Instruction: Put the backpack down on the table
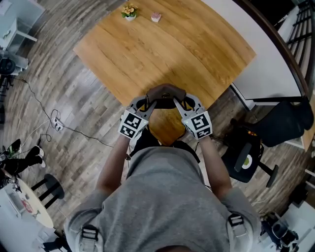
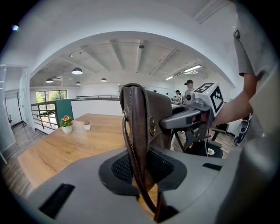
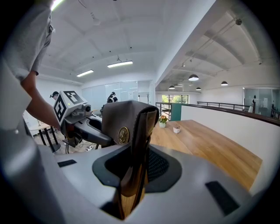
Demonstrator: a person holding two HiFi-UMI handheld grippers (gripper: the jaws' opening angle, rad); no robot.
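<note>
A brown leather backpack (image 1: 166, 93) with a round gold emblem is held between my two grippers over the near corner of the wooden table (image 1: 167, 44). My left gripper (image 1: 146, 102) is shut on the bag's left edge and strap. In the left gripper view the backpack (image 2: 142, 118) stands upright in the left gripper (image 2: 142, 170). My right gripper (image 1: 184, 102) is shut on the bag's right edge. The right gripper view shows the backpack (image 3: 127, 120) clamped in the right gripper (image 3: 133, 168). Whether the bag's bottom touches the table is hidden.
A small flower pot (image 1: 129, 11) and a little pink pot (image 1: 156, 17) stand at the table's far corner. A black chair (image 1: 246, 157) is on the floor to my right, a black stool (image 1: 47, 187) to my left, and cables (image 1: 56, 123) trail across the floor.
</note>
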